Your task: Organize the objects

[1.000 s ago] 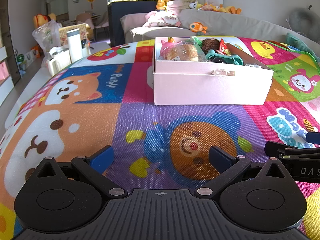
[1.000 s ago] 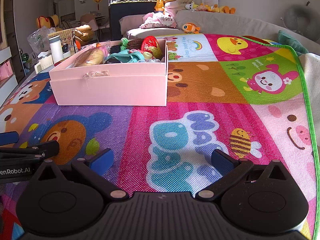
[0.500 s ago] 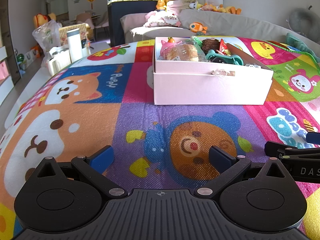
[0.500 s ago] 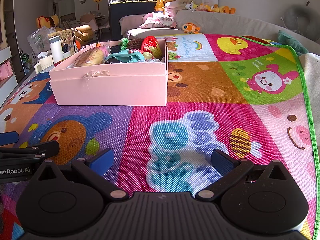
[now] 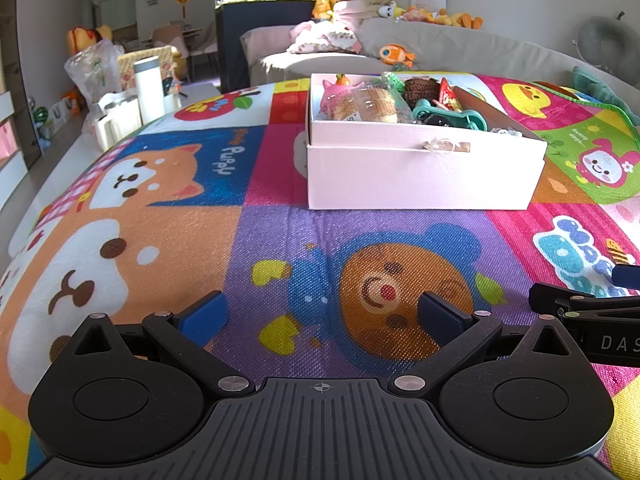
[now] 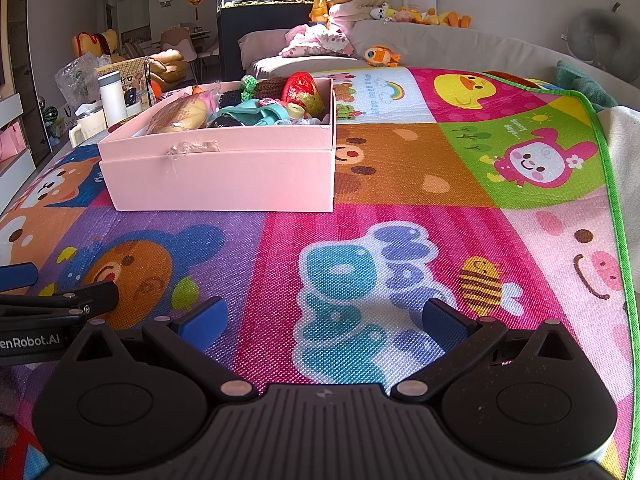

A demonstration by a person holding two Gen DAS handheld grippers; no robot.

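We cannot make out everything in the box (image 5: 420,168): its near wall hides the lower parts of the things inside, and several small pieces at the back are too jumbled to name. What we can tell inside it: a wrapped bread (image 6: 180,114) at the left end, a teal toy (image 6: 256,114) in the middle, a red packet (image 6: 300,86) toward the right end, and a dark knitted piece (image 5: 420,88) behind them. A scrap of tape (image 5: 446,146) clings to the box's near rim.

The box sits on the mat (image 5: 280,240), well beyond both grippers. Our left gripper (image 5: 322,314) is spread wide and holds nothing, low over the mat's bear patch in front of the box. Our right gripper (image 6: 322,318) is likewise spread and empty, in front of the box and off to its right. Each gripper shows only as a cut-off black edge in the other's view.

Left of the box, past the mat's edge, stands a white bottle (image 5: 149,84).
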